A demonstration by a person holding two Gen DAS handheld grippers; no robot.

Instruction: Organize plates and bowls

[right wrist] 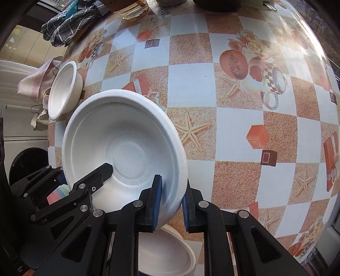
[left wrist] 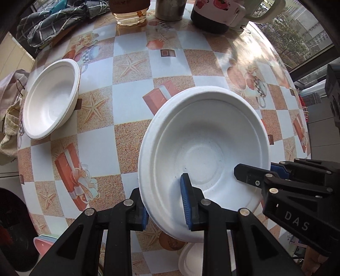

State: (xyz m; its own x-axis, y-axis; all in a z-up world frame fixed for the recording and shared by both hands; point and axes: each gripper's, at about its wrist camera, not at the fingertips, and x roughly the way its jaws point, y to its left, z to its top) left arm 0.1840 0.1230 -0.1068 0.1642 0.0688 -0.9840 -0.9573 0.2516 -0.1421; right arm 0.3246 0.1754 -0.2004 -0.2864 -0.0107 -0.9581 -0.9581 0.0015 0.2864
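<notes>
I am holding a white foam bowl point(left wrist: 204, 148) between both tools, lifted over the checkered tablecloth point(left wrist: 131, 102). My left gripper point(left wrist: 165, 203) is clamping the bowl's rim at the edge nearest that camera, one blue pad inside the wall and one outside. My right gripper point(right wrist: 170, 201) is pinching the rim the same way on the opposite side, both sets of jaws narrow on the thin wall. The bowl is round, so it is showing no long axis; its mouth is facing up toward the cameras, tilted a little, with the far edge of the rim raised in the right wrist view. Its surface is looking matte and faintly grainy, with a stepped ring under the rim and a flat circular base.

Left of the held bowl, near the table's edge, a second white bowl point(left wrist: 51, 99) is sitting upright on the cloth. Directly beneath the held bowl, another white bowl point(right wrist: 167, 252) is resting. Beyond it, at the far edge, a glass tumbler point(left wrist: 130, 14) and a checked dishcloth point(left wrist: 53, 23) are lying.
</notes>
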